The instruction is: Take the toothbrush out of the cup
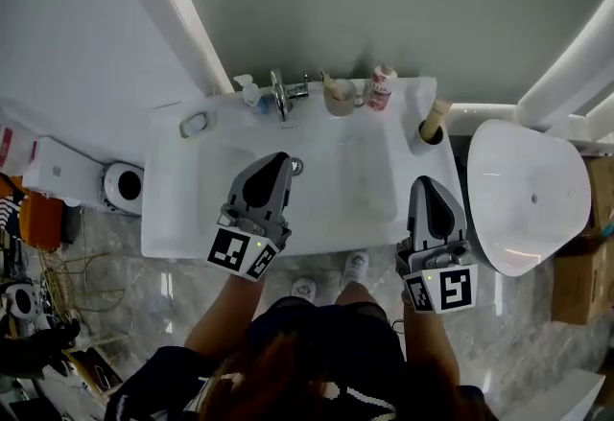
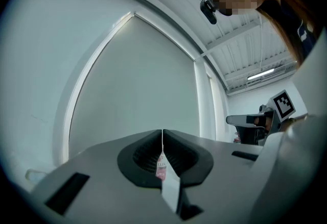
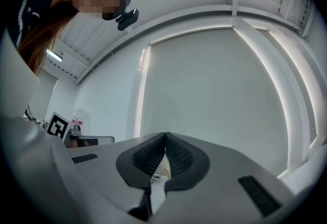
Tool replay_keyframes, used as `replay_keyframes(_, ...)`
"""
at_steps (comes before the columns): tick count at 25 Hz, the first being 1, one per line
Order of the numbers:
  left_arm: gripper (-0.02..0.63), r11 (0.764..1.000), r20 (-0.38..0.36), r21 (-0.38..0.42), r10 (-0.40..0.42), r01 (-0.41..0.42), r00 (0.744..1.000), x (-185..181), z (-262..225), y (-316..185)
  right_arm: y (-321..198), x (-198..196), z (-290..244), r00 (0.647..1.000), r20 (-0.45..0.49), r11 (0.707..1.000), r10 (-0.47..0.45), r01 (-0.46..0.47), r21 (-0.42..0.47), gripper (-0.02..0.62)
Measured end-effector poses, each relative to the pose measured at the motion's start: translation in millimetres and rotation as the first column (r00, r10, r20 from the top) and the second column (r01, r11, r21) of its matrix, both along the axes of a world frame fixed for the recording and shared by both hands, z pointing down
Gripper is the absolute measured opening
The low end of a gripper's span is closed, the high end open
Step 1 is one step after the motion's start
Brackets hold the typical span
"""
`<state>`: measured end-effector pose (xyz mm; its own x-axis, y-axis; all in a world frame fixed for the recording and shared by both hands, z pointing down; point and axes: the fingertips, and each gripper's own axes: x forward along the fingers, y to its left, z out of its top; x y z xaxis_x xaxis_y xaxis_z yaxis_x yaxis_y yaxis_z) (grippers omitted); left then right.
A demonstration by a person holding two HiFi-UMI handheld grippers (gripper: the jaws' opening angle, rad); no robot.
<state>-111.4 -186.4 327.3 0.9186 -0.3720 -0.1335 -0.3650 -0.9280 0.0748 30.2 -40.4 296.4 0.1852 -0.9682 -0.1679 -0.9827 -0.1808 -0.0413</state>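
Observation:
A beige cup (image 1: 340,101) stands on the back ledge of the white sink (image 1: 182,218), just right of the faucet (image 1: 281,95). The toothbrush (image 1: 328,81) leans out of the cup's left side. My left gripper (image 1: 278,159) hangs over the basin below the faucet, shut and empty, well short of the cup. My right gripper (image 1: 426,182) is over the sink's right edge, also shut and empty. In the left gripper view the jaws (image 2: 162,132) meet in a thin line; in the right gripper view the jaws (image 3: 165,135) are pressed together too.
A pink bottle (image 1: 381,88) stands right of the cup, a soap dispenser (image 1: 249,91) left of the faucet, a soap dish (image 1: 195,124) at the sink's left corner, a wooden brush in a holder (image 1: 433,124) at the right. A white bowl-shaped fixture (image 1: 528,194) stands further right.

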Motion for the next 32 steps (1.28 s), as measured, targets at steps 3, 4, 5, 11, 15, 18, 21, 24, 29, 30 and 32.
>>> replay_keyframes(3,0.009,0.999,0.008,-0.003,-0.038,0.038,0.999,38.6,0.4,-9.9,-11.2,42.2,-3.5,0.999,-0.007,0.999,-0.043,0.043,-0.012,0.015)
replay_keyframes(4,0.009,0.999,0.014,0.000,-0.050,0.050,0.999,50.9,0.3,-12.5,-14.9,56.5,-5.0,0.998,-0.010,0.998,-0.055,0.055,-0.013,0.015)
replay_keyframes(5,0.009,0.998,0.017,0.002,-0.061,0.061,0.998,63.0,-0.1,-15.6,-19.3,70.7,-6.1,0.998,-0.010,0.998,-0.067,0.067,-0.012,0.015)
replay_keyframes(11,0.011,0.992,0.053,-0.010,-0.126,0.127,0.991,122.6,13.3,-34.7,-48.1,122.0,1.3,0.987,0.007,0.986,-0.164,0.164,-0.015,0.015)
replay_keyframes(15,0.014,0.988,0.082,-0.015,-0.151,0.153,0.985,145.5,21.7,-49.4,-66.0,134.6,10.1,0.978,0.034,0.978,-0.205,0.206,-0.020,0.015)
replay_keyframes(18,0.131,0.986,0.097,-0.051,-0.154,0.160,0.983,155.3,33.0,-63.8,-76.4,139.3,19.0,0.975,0.055,0.976,-0.213,0.215,-0.027,0.015)
replay_keyframes(21,0.177,0.982,0.134,-0.084,-0.156,0.168,0.979,164.1,52.2,-84.0,-88.7,142.5,28.7,0.975,0.070,0.977,-0.209,0.212,-0.035,0.015)
replay_keyframes(24,0.203,0.980,0.174,-0.097,-0.157,0.175,0.972,174.4,72.7,-108.1,-102.8,144.1,35.5,0.976,0.079,0.977,-0.204,0.209,-0.049,0.015)
replay_keyframes(29,0.261,0.978,0.229,-0.130,-0.131,0.164,0.965,196.0,108.0,-144.4,-122.7,148.2,49.7,0.976,0.096,0.975,-0.198,0.206,-0.082,0.015)
replay_keyframes(30,0.264,0.976,0.239,-0.139,-0.131,0.168,0.962,199.1,114.9,-151.2,-125.9,148.9,52.1,0.976,0.099,0.975,-0.196,0.204,-0.087,0.015)
replay_keyframes(32,0.265,0.972,0.261,-0.152,-0.135,0.179,0.956,205.1,128.7,-164.6,-131.6,150.4,56.9,0.976,0.105,0.975,-0.190,0.200,-0.094,0.015)
